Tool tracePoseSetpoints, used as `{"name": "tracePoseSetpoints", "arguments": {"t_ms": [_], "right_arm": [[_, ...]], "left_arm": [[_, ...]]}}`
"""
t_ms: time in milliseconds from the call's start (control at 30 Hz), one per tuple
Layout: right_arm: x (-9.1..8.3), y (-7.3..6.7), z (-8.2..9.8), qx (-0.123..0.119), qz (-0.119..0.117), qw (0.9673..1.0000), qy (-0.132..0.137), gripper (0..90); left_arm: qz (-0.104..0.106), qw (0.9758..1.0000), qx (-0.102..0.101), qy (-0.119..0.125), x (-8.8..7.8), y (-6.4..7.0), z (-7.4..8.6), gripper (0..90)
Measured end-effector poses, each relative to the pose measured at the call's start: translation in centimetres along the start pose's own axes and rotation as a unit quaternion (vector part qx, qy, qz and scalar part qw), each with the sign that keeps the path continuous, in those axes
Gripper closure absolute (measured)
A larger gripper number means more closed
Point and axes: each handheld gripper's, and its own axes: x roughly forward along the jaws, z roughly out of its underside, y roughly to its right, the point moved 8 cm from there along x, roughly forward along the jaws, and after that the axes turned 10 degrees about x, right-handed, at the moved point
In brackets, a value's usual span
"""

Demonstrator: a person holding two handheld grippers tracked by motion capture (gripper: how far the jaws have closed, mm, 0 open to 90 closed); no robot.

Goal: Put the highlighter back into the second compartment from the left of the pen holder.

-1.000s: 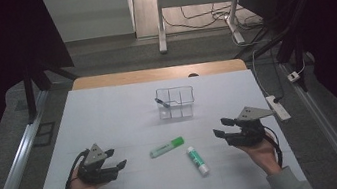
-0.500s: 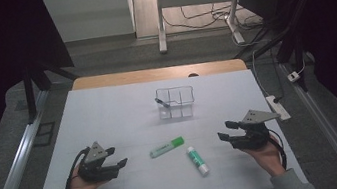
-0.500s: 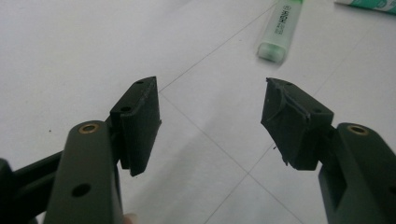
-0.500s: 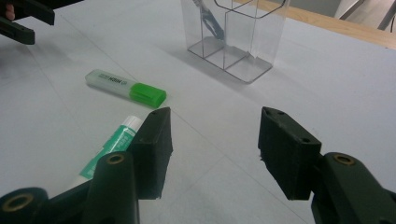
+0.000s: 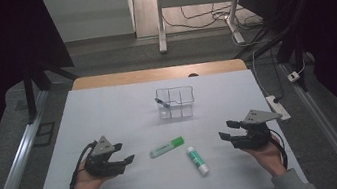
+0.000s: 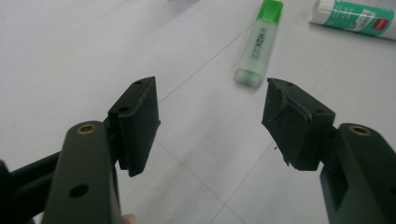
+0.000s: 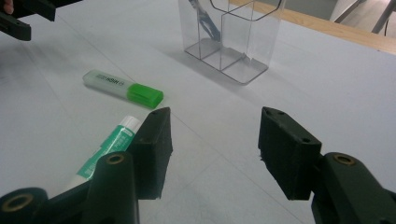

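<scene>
We've got our left gripper [image 5: 123,152] gaping, jaws empty, aimed at the green highlighter [image 5: 167,147] lying flat mid-table. Our right gripper [image 5: 228,130] is open too, holding nothing. The glue stick [image 5: 196,154] lies just beside the highlighter, the clear organizer [image 5: 176,102] beyond.

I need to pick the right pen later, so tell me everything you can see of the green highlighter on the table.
The green highlighter is a short, flat-sided plastic marker with a pale, translucent green body bearing dark print and a brighter green cap, which is on. It lies flat on the white table, slanted, with its cap end pointing toward the clear organiser and its body end nearer the left gripper. Nothing touches it: it lies apart from the glue stick beside it, and both grippers are off it.
</scene>
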Motion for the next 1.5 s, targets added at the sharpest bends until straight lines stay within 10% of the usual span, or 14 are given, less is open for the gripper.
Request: {"name": "tracePoseSetpoints", "arguments": {"t_ms": [833,1500], "right_arm": [[-0.7,0.5,0.7,0.012,0.006,0.9999,-0.005,43.7],[-0.1,0.4,1.3,0.015,0.000,0.9997,-0.021,43.4]], "left_arm": [[0.061,0.9957,0.049,-0.048,5.6,1.3,-6.3,32.2],[0.118,0.9832,0.090,-0.106,9.0,2.0,-6.5,34.4]]}}
